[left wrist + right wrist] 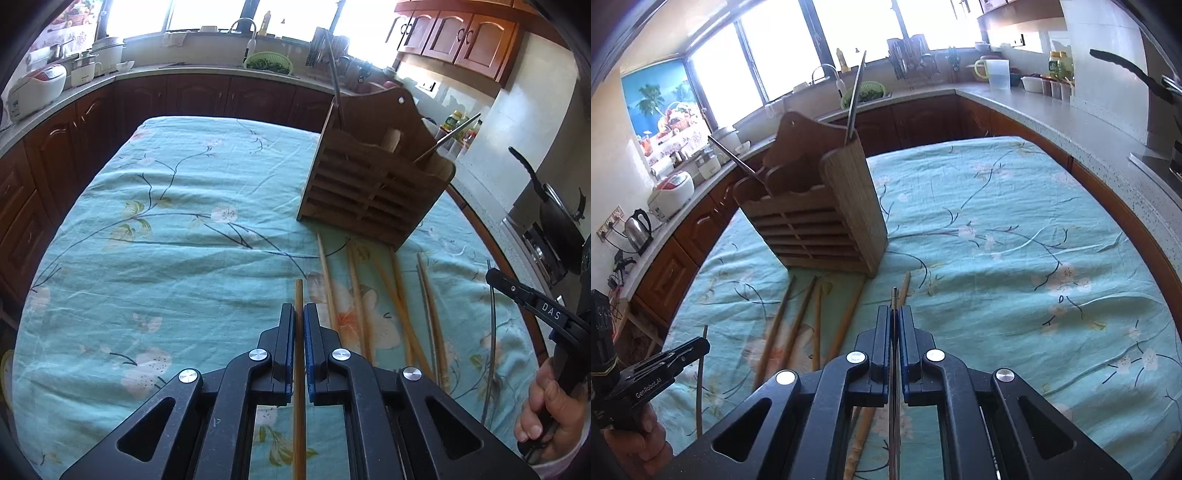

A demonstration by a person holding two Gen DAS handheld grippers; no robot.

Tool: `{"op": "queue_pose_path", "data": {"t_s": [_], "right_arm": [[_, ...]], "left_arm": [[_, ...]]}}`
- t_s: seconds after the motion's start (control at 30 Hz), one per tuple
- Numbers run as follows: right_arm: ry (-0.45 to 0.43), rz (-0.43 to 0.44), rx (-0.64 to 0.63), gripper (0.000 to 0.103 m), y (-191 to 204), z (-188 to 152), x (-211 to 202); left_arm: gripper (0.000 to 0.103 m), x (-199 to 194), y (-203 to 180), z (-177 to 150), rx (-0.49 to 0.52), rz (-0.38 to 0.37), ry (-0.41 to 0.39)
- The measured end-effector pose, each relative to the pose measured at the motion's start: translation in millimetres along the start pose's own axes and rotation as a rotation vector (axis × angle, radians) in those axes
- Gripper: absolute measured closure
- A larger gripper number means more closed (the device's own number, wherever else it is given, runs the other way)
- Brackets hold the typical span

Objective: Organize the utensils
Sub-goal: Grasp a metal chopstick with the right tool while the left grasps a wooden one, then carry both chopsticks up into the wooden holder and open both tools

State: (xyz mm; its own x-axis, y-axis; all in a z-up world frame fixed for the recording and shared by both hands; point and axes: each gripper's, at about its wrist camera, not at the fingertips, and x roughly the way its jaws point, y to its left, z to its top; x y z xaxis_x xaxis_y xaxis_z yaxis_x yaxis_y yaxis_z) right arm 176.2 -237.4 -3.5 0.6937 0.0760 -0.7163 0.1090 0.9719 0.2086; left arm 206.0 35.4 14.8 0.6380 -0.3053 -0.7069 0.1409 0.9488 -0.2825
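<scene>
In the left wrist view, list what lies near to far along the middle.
Left hand-held gripper shut on a wooden chopstick → floral tablecloth → dark cabinets → green colander → window.

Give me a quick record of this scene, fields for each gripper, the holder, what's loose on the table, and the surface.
left gripper: shut on a wooden chopstick
right gripper: shut on a thin metal chopstick
wooden holder: upright on the cloth, metal sticks poking out of its top
loose chopsticks: several wooden ones lying in front of the holder
surface: floral teal tablecloth
</scene>
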Motion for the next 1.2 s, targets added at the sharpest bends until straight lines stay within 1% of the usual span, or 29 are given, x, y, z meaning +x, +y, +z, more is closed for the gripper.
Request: {"op": "queue_pose_path", "data": {"t_s": [0.3,0.4,0.5,0.7,1.0,1.2], "right_arm": [[-0.165,0.046,0.003,0.099,7.7,25.0,-71.1],[-0.223,0.058,0.006,0.099,8.3,33.6,-92.0],[-0.271,0.066,0.005,0.099,9.6,38.8,-107.3],[-0.306,0.077,0.004,0.099,9.7,41.8,-119.0],[-0.306,0.089,0.012,0.099,8.9,42.2,-116.5],[-0.316,0.098,0.012,0.099,9.9,48.6,-115.8]], "left_arm": [[0.1,-88.5,-1.3,7.8,0.006,-0.053,-0.179],[0.1,-111.3,1.8,6.8,-0.002,-0.065,-0.227],[0.1,-126.7,4.8,4.4,-0.009,-0.059,-0.271],[0.1,-137.5,9.3,-1.5,-0.031,-0.069,-0.303],[0.1,-131.8,10.8,7.1,-0.037,-0.081,-0.34],[0.1,-128.8,7.8,15.3,-0.024,-0.09,-0.37]]}}
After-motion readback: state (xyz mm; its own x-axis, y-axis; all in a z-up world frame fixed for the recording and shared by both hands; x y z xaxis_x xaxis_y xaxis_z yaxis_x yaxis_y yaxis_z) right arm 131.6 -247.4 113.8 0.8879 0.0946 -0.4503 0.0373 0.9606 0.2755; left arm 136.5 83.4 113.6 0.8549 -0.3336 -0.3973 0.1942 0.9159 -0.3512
